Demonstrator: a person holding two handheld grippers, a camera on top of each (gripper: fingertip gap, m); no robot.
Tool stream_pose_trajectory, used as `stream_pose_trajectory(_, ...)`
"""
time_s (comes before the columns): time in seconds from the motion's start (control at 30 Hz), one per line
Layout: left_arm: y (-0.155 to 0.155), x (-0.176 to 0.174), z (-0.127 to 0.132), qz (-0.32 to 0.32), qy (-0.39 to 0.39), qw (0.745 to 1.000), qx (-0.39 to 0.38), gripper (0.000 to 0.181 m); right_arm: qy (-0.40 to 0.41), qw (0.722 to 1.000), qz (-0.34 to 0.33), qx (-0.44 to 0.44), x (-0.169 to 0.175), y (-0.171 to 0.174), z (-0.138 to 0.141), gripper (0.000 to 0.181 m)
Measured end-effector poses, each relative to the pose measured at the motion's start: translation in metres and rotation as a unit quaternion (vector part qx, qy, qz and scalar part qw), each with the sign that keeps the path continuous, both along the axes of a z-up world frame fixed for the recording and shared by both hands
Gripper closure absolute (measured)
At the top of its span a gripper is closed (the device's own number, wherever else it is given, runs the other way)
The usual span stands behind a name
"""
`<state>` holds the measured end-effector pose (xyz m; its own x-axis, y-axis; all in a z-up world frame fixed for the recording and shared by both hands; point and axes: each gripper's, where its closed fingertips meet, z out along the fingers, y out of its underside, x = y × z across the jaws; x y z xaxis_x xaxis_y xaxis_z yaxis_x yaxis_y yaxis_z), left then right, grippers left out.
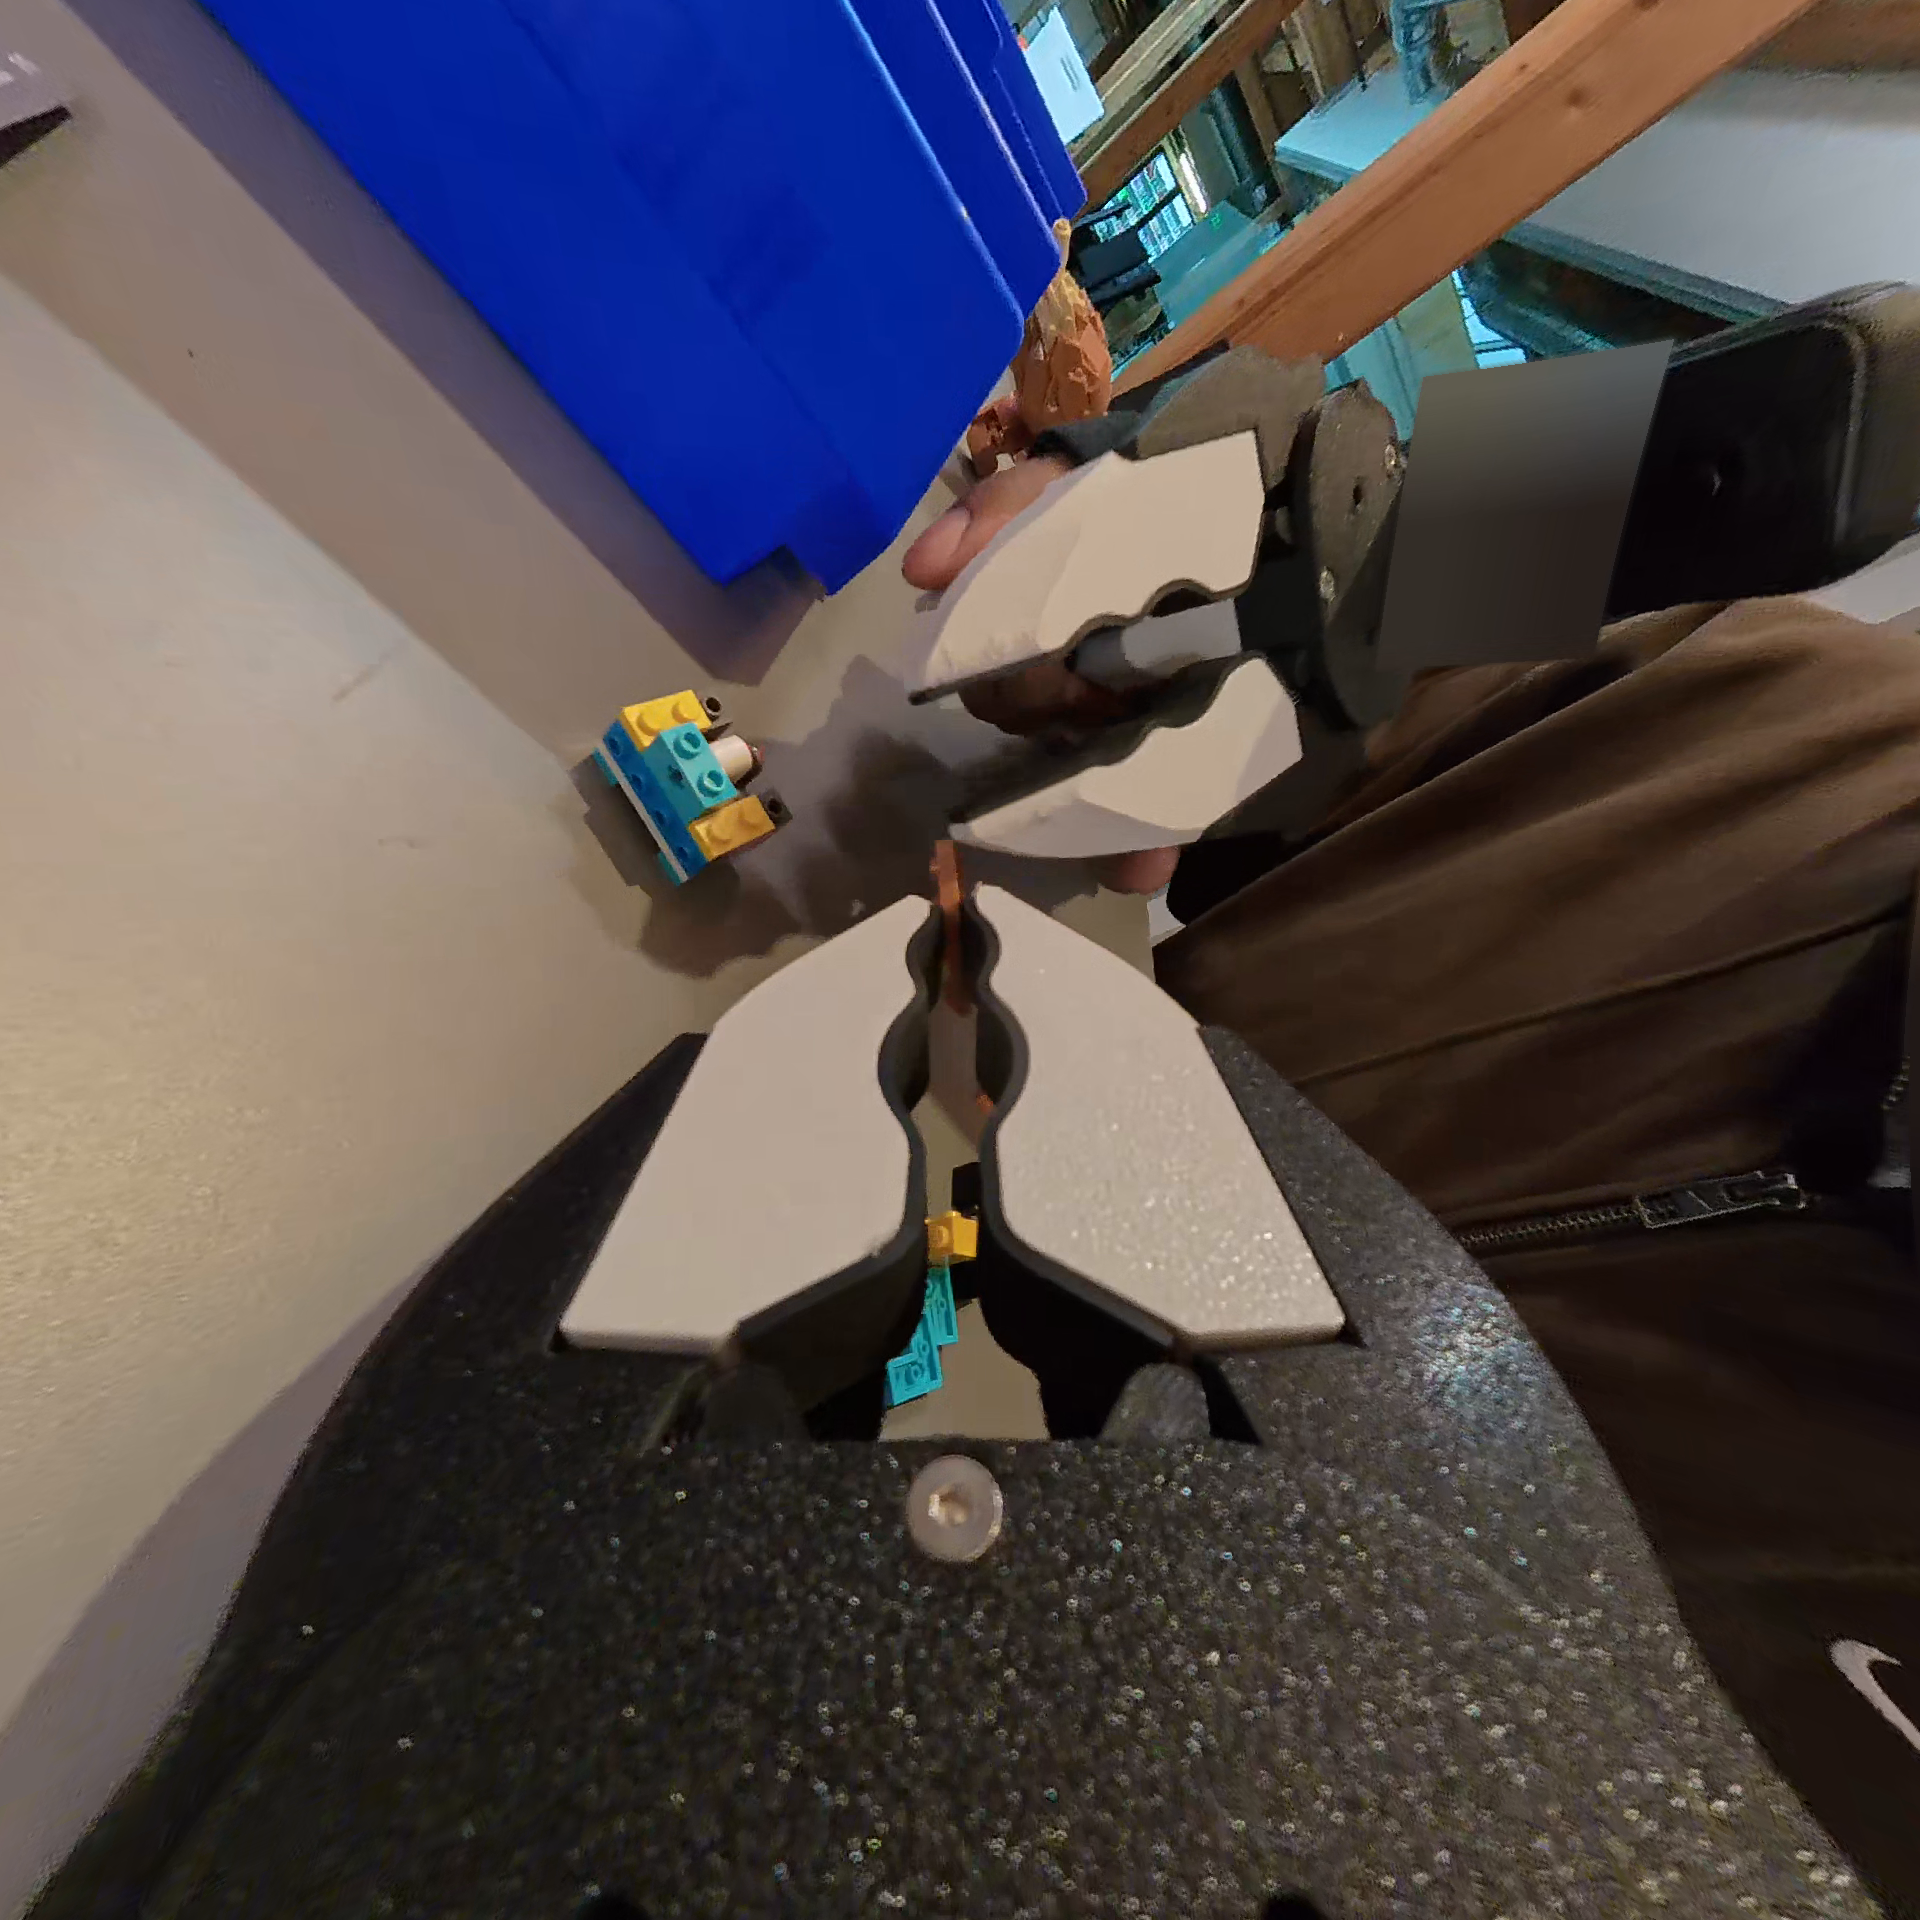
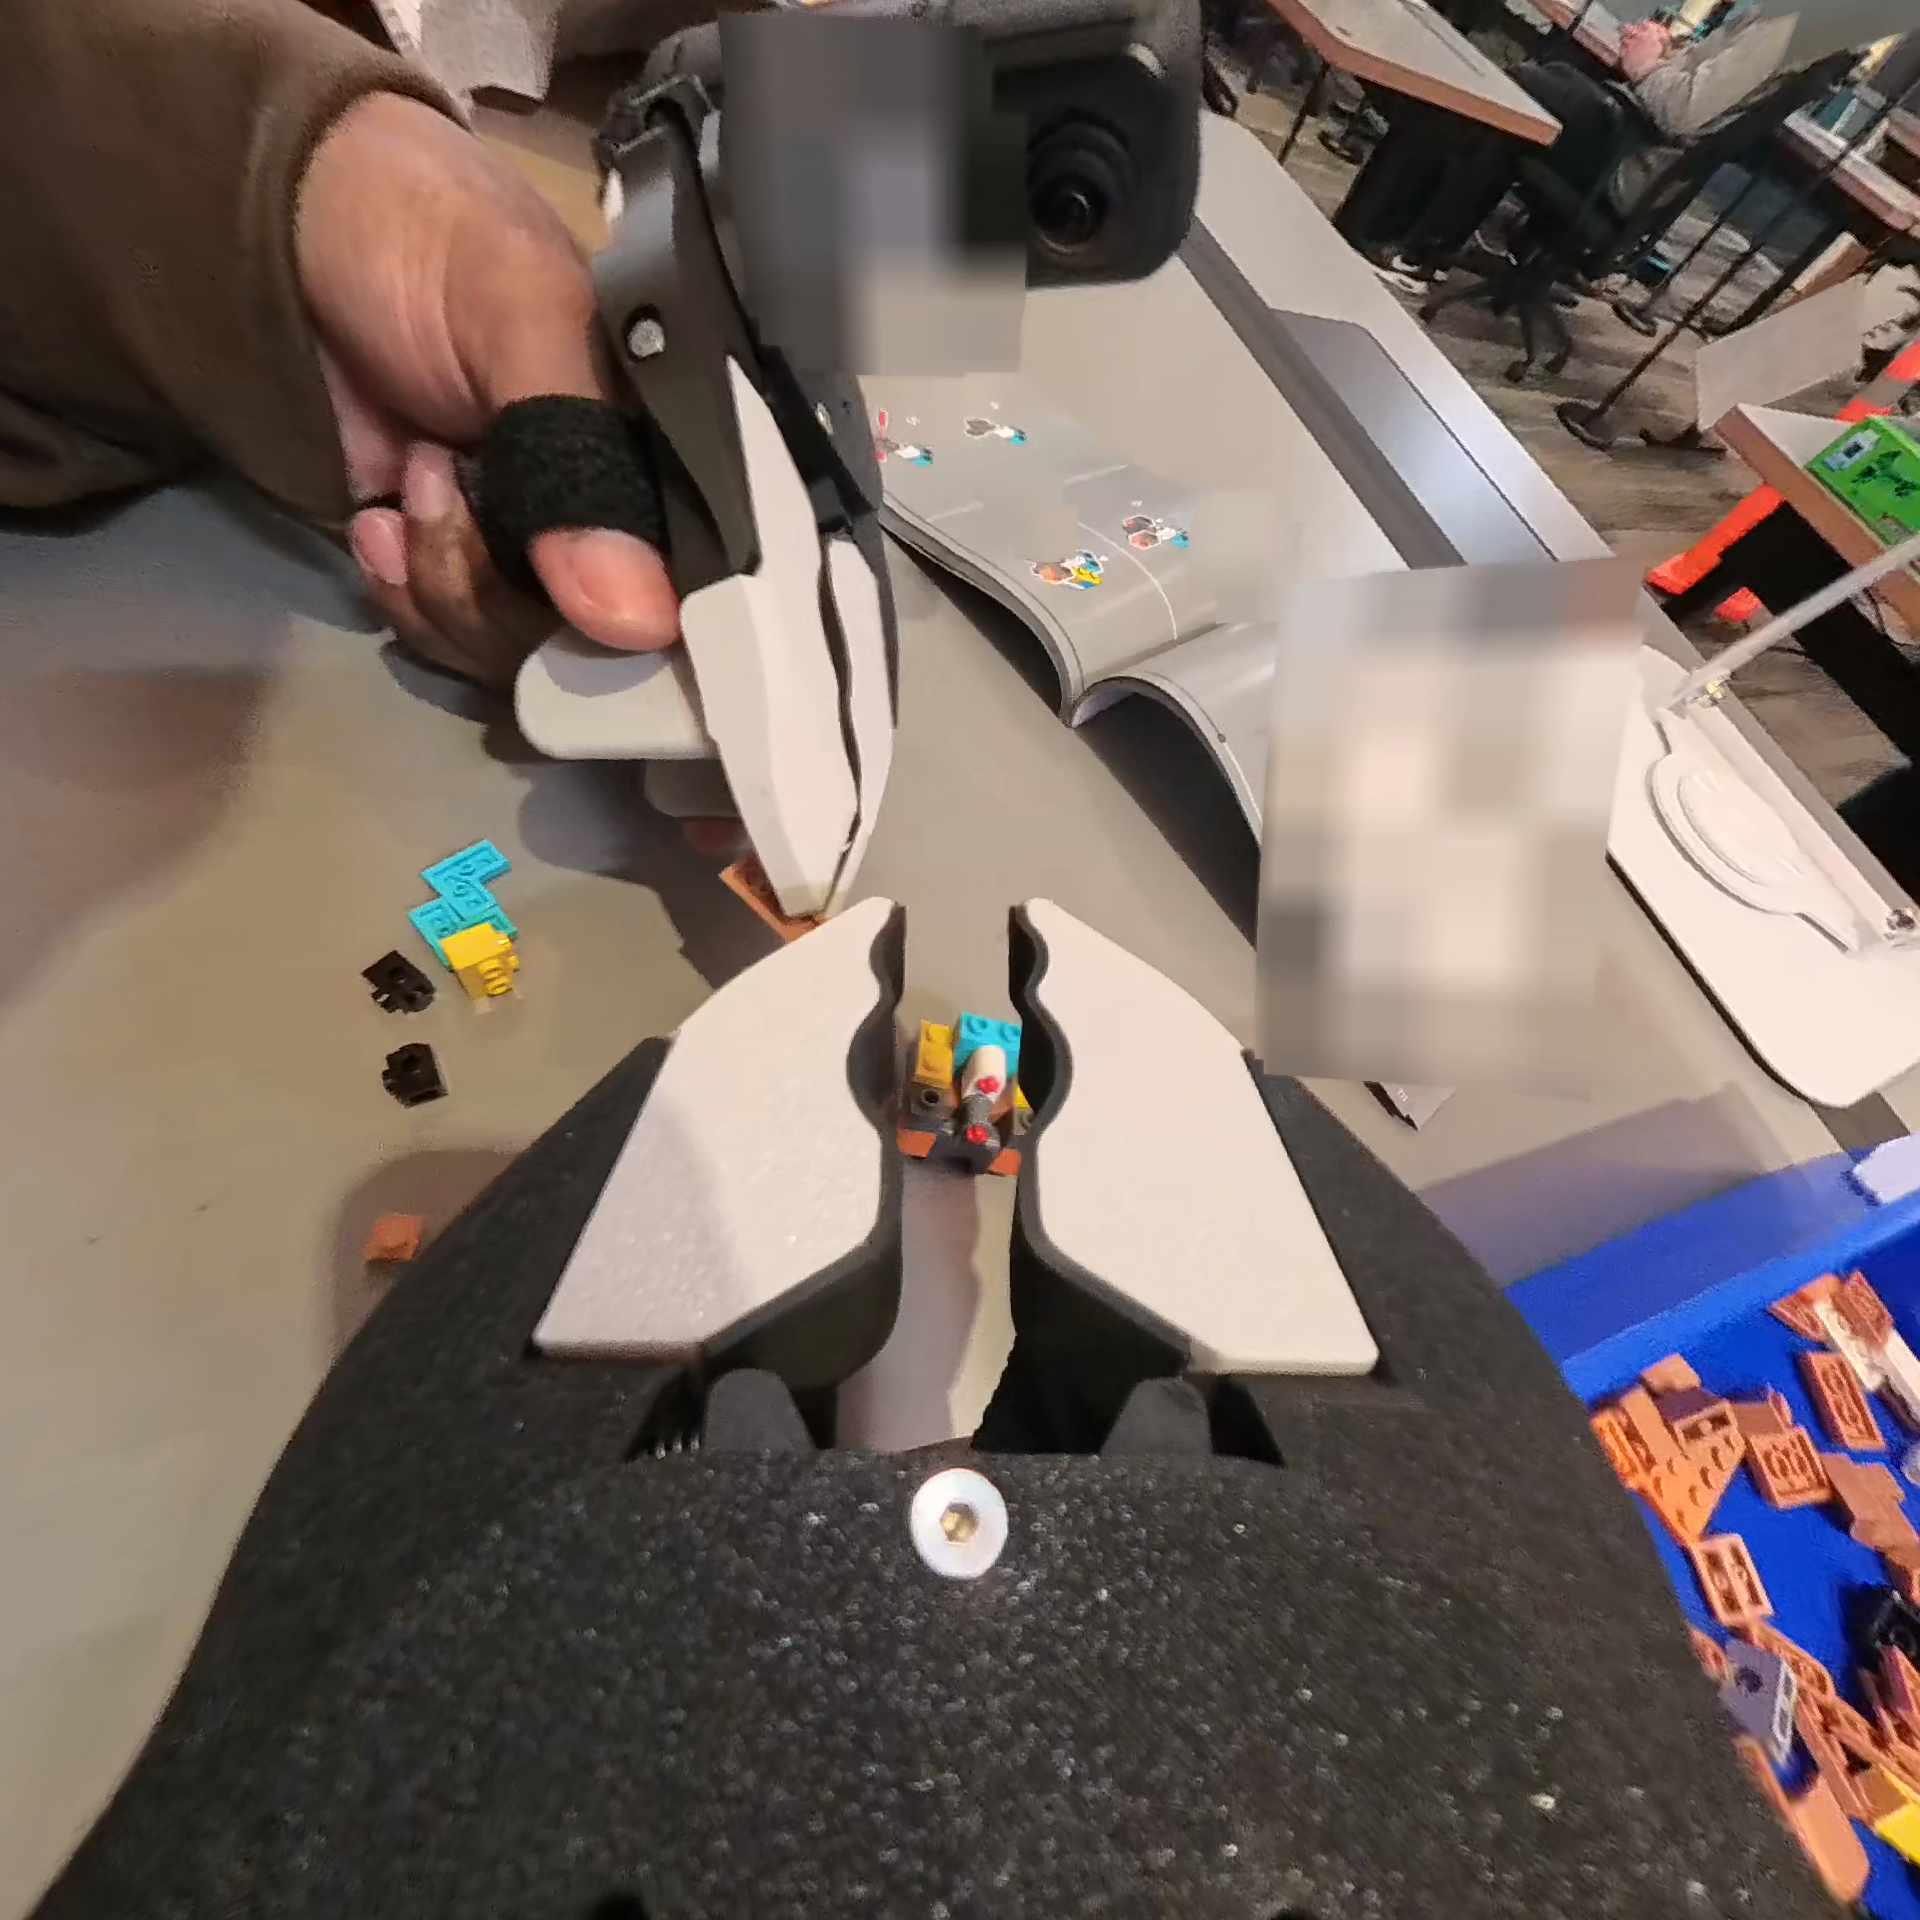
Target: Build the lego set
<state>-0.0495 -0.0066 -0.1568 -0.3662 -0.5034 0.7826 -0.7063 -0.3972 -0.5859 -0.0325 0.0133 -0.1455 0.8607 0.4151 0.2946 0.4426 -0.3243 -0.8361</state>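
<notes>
The left tool (image 1: 951, 904) is pinching a thin reddish-brown plate (image 1: 951, 940) edge-on between its grey tips, just above the grey bench (image 1: 260, 935). Only the left wrist view shows this grip from behind. The right wrist view shows the same tool (image 2: 831, 894) from the front, held by a hand (image 2: 447, 343) in a brown sleeve, with the brown plate (image 2: 774, 899) peeking out beneath its tips close to the bench (image 2: 156, 1143).

The right tool (image 2: 956, 914) is spread, with nothing between its fingers. Through the gap its own camera looks down on the small partly built model (image 2: 966, 1081), made of teal, yellow and orange bricks with a white, red-tipped part, standing on the bench. In the left wrist view that model (image 1: 686, 790) sits well to the left of both tools, and the right tool (image 1: 940, 758) appears from the side, tips apart, just beyond the left tool's tips.

Only the right wrist view shows the loose pieces clearly: teal tiles (image 2: 462, 894) touching a yellow brick (image 2: 480, 956), two black clips (image 2: 400, 982) beside them, and a single brown piece (image 2: 393, 1236) nearer the camera. It also shows an open instruction booklet (image 2: 1091, 561) behind the left tool and a blue bin (image 2: 1766, 1455) of brown bricks at the right. The left wrist view shows that bin (image 1: 675, 260) only by its outer wall, with a brown figure (image 1: 1060, 364) at its corner.
</notes>
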Motion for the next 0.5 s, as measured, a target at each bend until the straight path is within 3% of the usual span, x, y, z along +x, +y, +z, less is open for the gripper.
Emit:
stream_pose_trajectory(0.27,0.002,-0.003,-0.003,-0.010,-0.002,1.000,0.021,0.178,-0.040,0.995,0.095,0.012,-0.015,-0.018,-0.001,0.161)
stream_pose_trajectory(0.5,-0.009,-0.009,0.001,-0.042,-0.011,0.999,0.023,0.178,-0.107,0.985,0.135,0.029,-0.024,-0.023,-0.011,0.160)
